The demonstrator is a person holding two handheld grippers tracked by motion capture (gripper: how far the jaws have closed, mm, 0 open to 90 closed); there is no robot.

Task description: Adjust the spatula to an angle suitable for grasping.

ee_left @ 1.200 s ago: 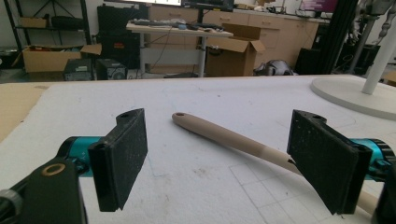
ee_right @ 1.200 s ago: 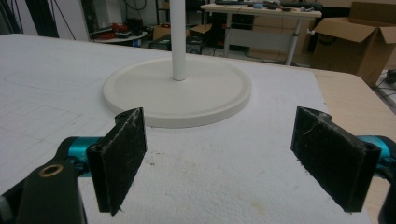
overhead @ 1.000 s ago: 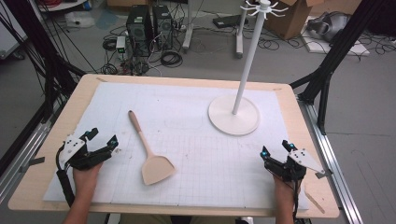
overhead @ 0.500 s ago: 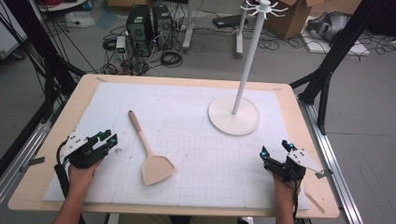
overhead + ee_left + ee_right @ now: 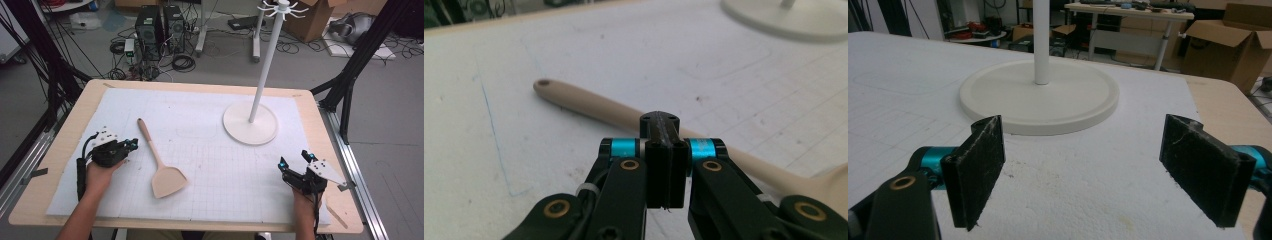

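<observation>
L gripper [image 5: 131,145] jaws together, just left of wooden spatula [image 5: 159,161] handle: spread before closing in. R gripper [image 5: 296,161] jaws apart, idle near right.

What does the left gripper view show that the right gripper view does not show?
Left gripper view: the left gripper with its jaws pressed together, empty, and just beyond them the wooden spatula lying flat on the white mat, with a small hole at its handle end.

Right gripper view: the right gripper with its jaws wide apart, the lower part of the stand's pole, cardboard boxes and a desk behind the table.

Both: the white mat and the stand's round white base, cut off at the top edge in the left gripper view.
</observation>
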